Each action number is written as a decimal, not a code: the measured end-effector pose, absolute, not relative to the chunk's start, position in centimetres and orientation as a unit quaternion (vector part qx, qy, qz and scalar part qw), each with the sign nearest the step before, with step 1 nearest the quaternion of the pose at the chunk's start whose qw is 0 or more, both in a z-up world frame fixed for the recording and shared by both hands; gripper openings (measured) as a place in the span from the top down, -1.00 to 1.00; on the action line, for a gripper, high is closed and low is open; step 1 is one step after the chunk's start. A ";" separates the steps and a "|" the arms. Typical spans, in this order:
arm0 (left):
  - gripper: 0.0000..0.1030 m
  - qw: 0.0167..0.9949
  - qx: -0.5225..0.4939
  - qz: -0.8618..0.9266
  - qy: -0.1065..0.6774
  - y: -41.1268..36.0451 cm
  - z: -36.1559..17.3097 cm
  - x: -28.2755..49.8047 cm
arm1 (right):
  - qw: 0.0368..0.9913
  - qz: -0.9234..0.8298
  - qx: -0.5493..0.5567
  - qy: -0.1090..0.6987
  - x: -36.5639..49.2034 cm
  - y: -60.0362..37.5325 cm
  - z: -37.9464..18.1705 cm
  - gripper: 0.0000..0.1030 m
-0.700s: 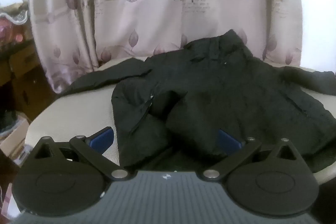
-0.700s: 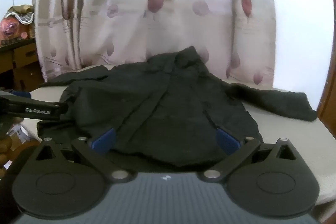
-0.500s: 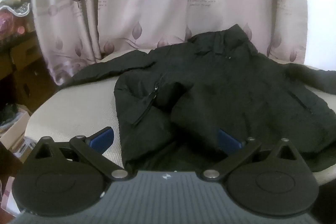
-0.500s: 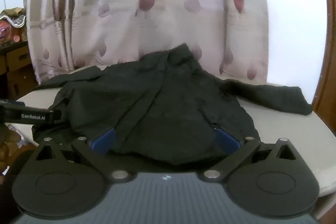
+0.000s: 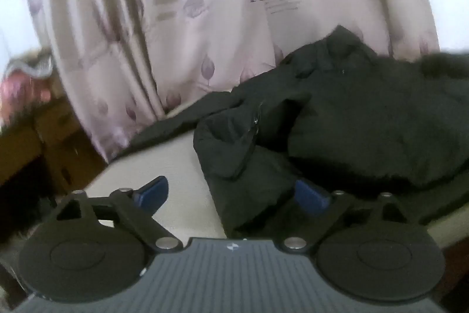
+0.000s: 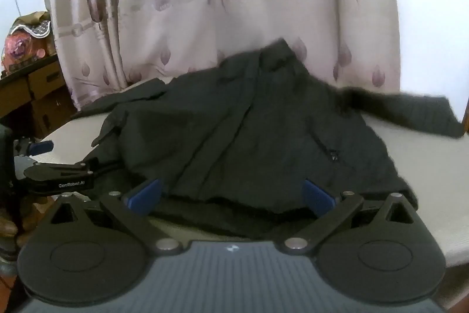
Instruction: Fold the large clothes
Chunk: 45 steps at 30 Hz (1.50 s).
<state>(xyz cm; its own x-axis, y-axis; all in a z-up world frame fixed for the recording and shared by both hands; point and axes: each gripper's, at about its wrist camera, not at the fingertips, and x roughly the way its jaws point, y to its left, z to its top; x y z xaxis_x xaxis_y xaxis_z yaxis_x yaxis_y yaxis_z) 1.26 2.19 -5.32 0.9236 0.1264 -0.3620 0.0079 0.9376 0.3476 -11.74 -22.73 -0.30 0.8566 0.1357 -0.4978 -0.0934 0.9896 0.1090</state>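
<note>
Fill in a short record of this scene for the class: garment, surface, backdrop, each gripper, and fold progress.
garment: dark jacket, spread front up, collar toward the curtain, both sleeves out to the sides
surface: pale table
backdrop: pink curtain with leaf print
left gripper: open, at the jacket's near left corner, gripping nothing
right gripper: open, over the near hem, gripping nothing
fold progress: no fold made yet

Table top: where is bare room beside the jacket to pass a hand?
Bare table lies left of the jacket, between its left sleeve and the near edge. Another patch lies below the right sleeve. The middle is covered, hem to collar.
</note>
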 end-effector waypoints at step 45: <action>-1.00 0.966 0.003 0.197 0.168 11.3 -0.3 -1.0 | 0.959 0.028 0.115 0.257 -8.6 -29.0 -0.5 -1.00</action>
